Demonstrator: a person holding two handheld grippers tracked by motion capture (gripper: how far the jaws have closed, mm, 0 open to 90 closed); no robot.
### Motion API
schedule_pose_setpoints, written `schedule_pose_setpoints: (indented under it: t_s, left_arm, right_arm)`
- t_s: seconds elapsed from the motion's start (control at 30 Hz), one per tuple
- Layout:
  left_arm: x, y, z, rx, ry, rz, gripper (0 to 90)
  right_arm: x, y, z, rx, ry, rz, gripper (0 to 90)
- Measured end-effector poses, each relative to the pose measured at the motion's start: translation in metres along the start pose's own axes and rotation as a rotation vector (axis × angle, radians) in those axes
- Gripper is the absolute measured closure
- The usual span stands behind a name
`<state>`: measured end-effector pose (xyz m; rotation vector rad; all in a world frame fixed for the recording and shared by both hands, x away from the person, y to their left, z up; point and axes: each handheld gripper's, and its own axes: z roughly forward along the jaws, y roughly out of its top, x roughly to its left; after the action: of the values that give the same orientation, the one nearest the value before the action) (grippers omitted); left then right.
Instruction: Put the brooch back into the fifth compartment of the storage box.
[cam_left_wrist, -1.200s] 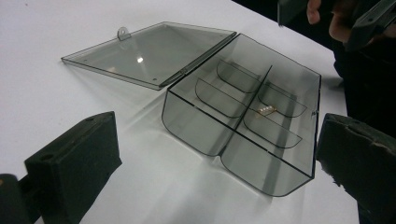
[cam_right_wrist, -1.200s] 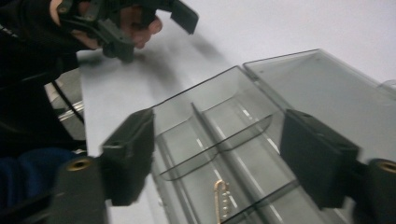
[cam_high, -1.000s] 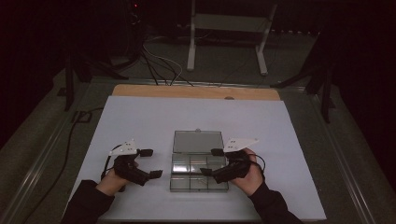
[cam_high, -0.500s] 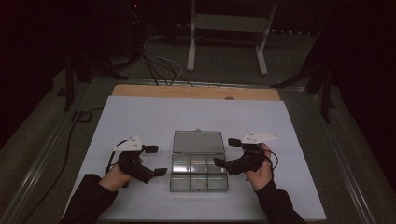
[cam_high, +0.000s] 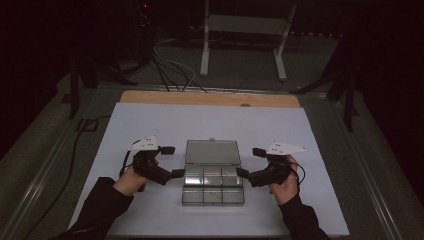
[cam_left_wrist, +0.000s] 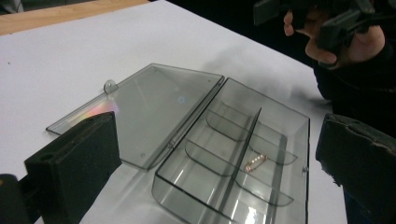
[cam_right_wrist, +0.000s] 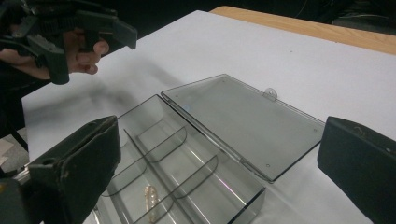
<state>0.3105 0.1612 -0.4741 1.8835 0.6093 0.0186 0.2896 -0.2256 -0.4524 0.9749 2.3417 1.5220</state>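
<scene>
left tool (cam_high: 171, 161) jaws apart, empty | right tool (cam_high: 250, 163) jaws apart, empty | box (cam_high: 213, 184) lid open

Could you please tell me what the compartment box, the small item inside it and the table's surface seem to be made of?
The compartment box looks like clear, smoke-tinted hard plastic: you see the table through its glossy walls and open lid, which throws a rainbow glare. The small item seems to be copper-coloured metal, judging by its glint, though it is too small to be sure. The table has a matt white top, with a bare wooden edge behind.
</scene>
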Motion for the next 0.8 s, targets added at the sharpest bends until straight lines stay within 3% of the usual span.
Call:
schedule_pose_setpoints:
  t_s: [0.4,0.8]
  left_arm:
    - [0.007,0.016,0.011,0.0,0.004,-0.034,0.8]
    - [0.019,0.022,0.023,-0.018,0.057,-0.088,0.8]
  right_arm:
    - [-0.003,-0.005,0.002,0.01,-0.019,0.001,0.0]
    - [-0.004,-0.008,0.003,-0.021,-0.062,-0.01,0.0]
